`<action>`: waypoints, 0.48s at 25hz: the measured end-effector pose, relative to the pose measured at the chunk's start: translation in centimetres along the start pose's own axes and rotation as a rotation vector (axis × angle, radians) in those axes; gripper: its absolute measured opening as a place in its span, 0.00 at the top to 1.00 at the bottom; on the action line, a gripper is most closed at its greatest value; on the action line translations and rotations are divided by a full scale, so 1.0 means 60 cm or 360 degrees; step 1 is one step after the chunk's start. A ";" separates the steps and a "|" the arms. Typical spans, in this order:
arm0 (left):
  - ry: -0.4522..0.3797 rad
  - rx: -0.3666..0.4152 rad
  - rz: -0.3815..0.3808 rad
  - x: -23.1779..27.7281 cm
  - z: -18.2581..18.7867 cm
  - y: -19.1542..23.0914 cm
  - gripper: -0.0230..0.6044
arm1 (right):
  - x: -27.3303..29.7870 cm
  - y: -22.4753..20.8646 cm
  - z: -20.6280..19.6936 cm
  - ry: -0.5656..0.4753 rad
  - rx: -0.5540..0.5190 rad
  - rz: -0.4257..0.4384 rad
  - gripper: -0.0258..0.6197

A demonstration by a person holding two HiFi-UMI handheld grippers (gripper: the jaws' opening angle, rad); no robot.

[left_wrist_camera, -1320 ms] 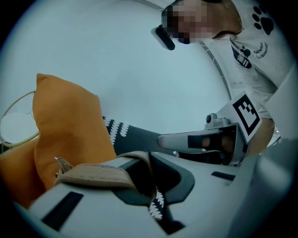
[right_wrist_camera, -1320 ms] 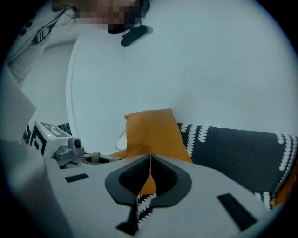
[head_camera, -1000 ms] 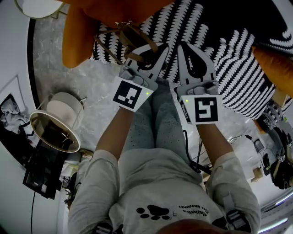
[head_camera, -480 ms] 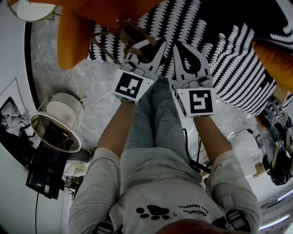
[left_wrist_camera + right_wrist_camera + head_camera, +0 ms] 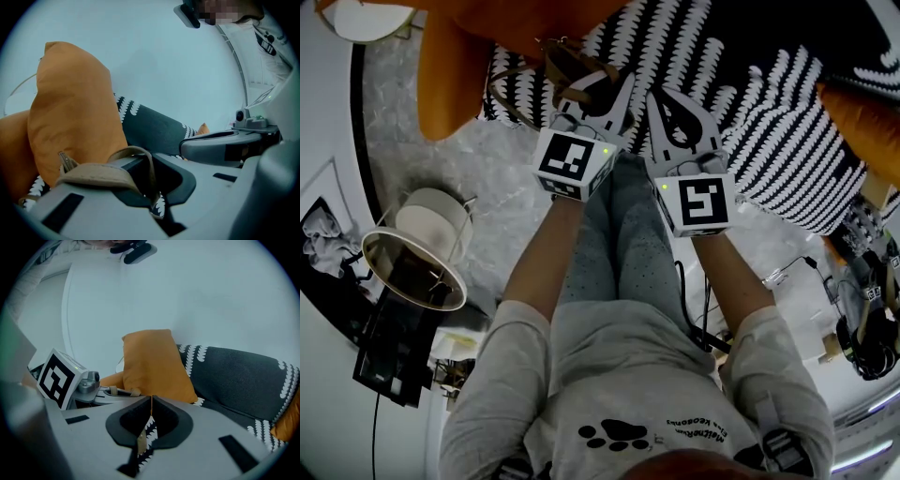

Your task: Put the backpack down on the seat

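Note:
The backpack shows only as tan-brown straps (image 5: 561, 71) over the black-and-white patterned sofa seat (image 5: 769, 122); its body is hidden. My left gripper (image 5: 614, 91) is shut, and a tan strap (image 5: 101, 171) loops over its jaw and runs down into the gap between the jaws. My right gripper (image 5: 673, 101) is close beside it, shut, with a thin tan strip (image 5: 142, 440) hanging from between its closed jaws. Both grippers point at the sofa, just past the seat's front edge. An orange cushion (image 5: 70, 112) stands right behind the left jaws.
A second orange cushion (image 5: 862, 122) lies at the sofa's right end. A round lamp shade on a metal stand (image 5: 412, 262) is on the marble floor to my left. Cables and gear (image 5: 862, 319) lie at the right. The person's legs (image 5: 623, 244) are below the grippers.
Both grippers have moved forward, farther over the sofa seat, the strap going with the left one. Both sets of jaws have stayed shut.

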State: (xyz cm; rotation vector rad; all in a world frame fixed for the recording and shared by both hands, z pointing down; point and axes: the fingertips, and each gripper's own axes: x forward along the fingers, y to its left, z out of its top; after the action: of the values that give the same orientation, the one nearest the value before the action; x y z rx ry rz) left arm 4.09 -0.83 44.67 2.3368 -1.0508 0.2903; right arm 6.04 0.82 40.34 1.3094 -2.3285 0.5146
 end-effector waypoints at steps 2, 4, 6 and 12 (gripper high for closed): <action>0.0039 -0.0040 0.0014 0.005 -0.008 -0.004 0.93 | -0.005 -0.005 -0.001 0.0001 0.0004 0.0005 0.91; 0.0066 -0.0074 0.0032 0.007 -0.011 -0.005 0.93 | -0.009 -0.009 0.002 -0.0001 0.0007 0.0007 0.91; 0.0095 -0.0084 0.0049 0.008 -0.017 -0.002 0.93 | -0.008 -0.010 0.004 -0.0020 0.0017 0.0010 0.91; 0.0178 -0.0167 0.0087 -0.009 -0.041 0.025 0.93 | -0.002 0.016 -0.015 0.0058 -0.0019 0.0043 0.91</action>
State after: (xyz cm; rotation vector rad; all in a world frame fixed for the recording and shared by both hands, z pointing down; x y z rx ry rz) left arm 2.66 0.11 47.08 2.1756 -1.0507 0.3735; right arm 5.45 1.83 40.91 1.2541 -2.3188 0.5285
